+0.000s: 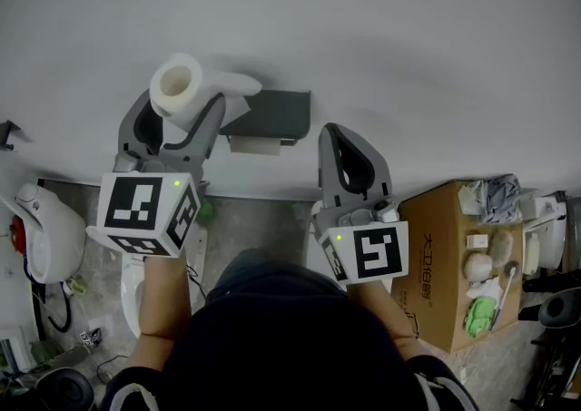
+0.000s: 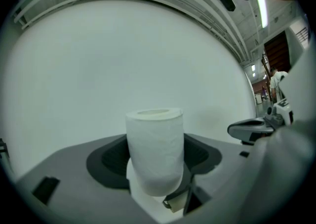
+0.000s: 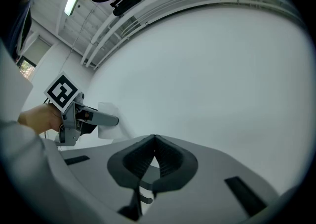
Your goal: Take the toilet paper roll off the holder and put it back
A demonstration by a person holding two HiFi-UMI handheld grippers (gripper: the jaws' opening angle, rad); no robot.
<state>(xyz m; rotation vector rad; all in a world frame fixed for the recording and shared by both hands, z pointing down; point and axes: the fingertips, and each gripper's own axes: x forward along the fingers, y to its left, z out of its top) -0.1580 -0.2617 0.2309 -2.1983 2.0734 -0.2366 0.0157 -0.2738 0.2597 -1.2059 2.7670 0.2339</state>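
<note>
Wall [image 1: 381, 28] plain white; left hand-held gripper [image 1: 180, 117] pinches toilet paper roll [image 1: 177, 83]; right hand-held gripper [image 1: 331, 131] pressed together.

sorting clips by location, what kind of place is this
Most likely a toilet corner, perhaps a mock-up in a workshop: a dark paper holder on the wall, a toilet paper roll gripped in the left tongs, and what looks like a white toilet below.

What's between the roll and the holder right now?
Nothing visible. The left gripper holds the toilet paper roll just left of the holder, with only the roll's own loose tail trailing toward it. The right gripper, shut and empty, sits below the holder's right end.
</note>
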